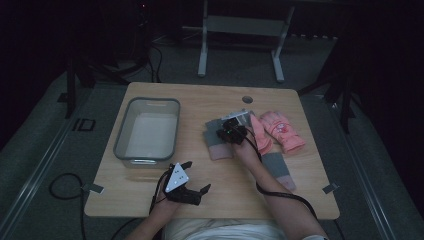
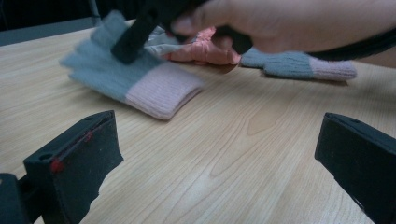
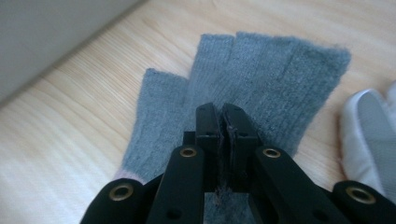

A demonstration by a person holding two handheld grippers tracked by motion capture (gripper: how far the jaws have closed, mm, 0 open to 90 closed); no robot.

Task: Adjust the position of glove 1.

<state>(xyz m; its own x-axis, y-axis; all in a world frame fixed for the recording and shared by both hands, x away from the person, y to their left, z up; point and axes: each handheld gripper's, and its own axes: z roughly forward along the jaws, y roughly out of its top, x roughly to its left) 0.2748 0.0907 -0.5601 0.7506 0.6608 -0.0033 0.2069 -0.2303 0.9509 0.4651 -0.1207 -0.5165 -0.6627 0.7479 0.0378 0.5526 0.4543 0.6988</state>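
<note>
**Ana:** Looking down from the high view, where was the right gripper (image 1: 226,131)?

**Ben:** It sat on the grey glove (image 1: 216,135) with the pink cuff, near the middle of the wooden table (image 1: 200,100). In the right gripper view its 2 jaws were pressed together on a pinch of the grey knit, fibres caught between the pads.

**Ana:** And the glove itself?

**Ben:** It lay flat, fingers spread away from the jaws, just right of the grey bin (image 1: 147,131). A white glove (image 3: 369,135) lay close beside it, and a pink glove (image 1: 284,131) lay farther right.

**Ana:** Was there a 2nd grey one?

**Ben:** Yes, a second grey glove (image 1: 278,170) lay under the person's right forearm.

**Ana:** The left gripper (image 1: 195,176)?

**Ben:** It rested near the table's front edge, jaws wide apart and holding nothing, bare wood between them.
</note>
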